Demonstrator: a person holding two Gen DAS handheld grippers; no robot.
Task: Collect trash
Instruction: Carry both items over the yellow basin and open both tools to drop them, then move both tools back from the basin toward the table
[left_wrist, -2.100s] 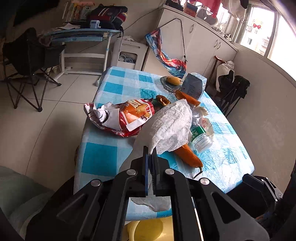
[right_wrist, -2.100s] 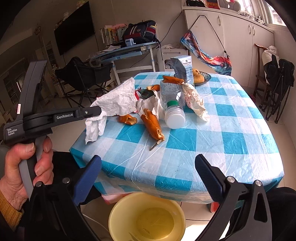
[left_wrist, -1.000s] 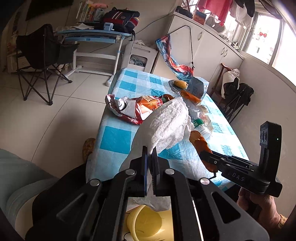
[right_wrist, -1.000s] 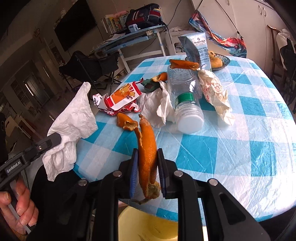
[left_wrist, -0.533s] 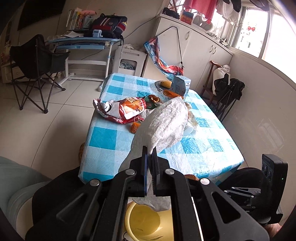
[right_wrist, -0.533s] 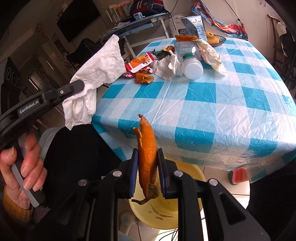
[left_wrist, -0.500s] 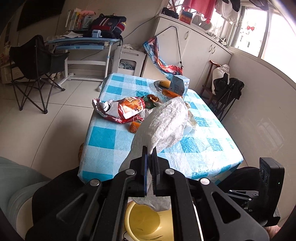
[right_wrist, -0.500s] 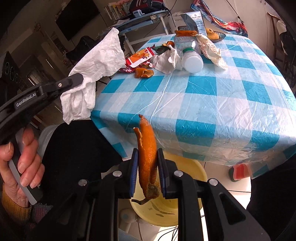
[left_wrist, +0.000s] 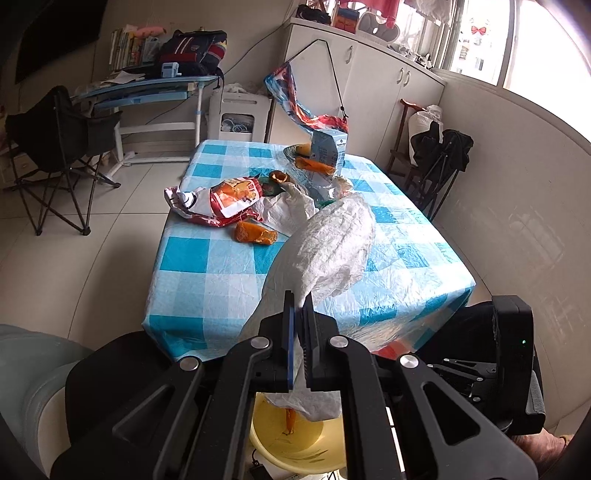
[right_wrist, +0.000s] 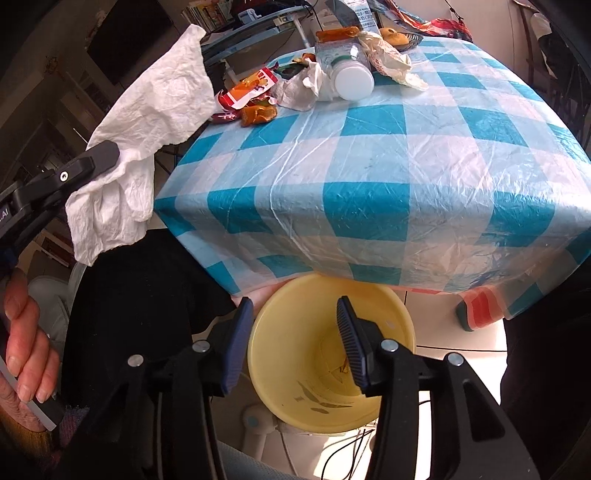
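A tiled living-room floor runs under everything here, and nearest on it, tucked just under the worktop's front edge, stands the yellow bin (right_wrist: 330, 354). The right gripper (right_wrist: 295, 343) hangs directly over its mouth; its jaws have just been opening and now stand apart with nothing between them, and the left wrist view shows an orange peel (left_wrist: 290, 419) inside the bin, below the hanging paper. Beside it, the left gripper (left_wrist: 298, 339) has its jaws pressed together on a crumpled white tissue (left_wrist: 325, 251), which droops from the pinch toward the bin but sits off to the side of the rim in the right wrist view. The step in hand looks like dropping that tissue next: it would go best if the left hand is carried fully over the bin's mouth before the jaws part, since light paper drifts and could land on the floor or the person's lap. Farther off, on the worktop (right_wrist: 406, 166) with its blue checked cover, more trash waits: a small peel piece (right_wrist: 258, 113), a red snack wrapper (left_wrist: 225, 197), another crumpled paper (right_wrist: 299, 88), a plastic bottle (right_wrist: 349, 72) on its side and a carton (left_wrist: 328, 149).
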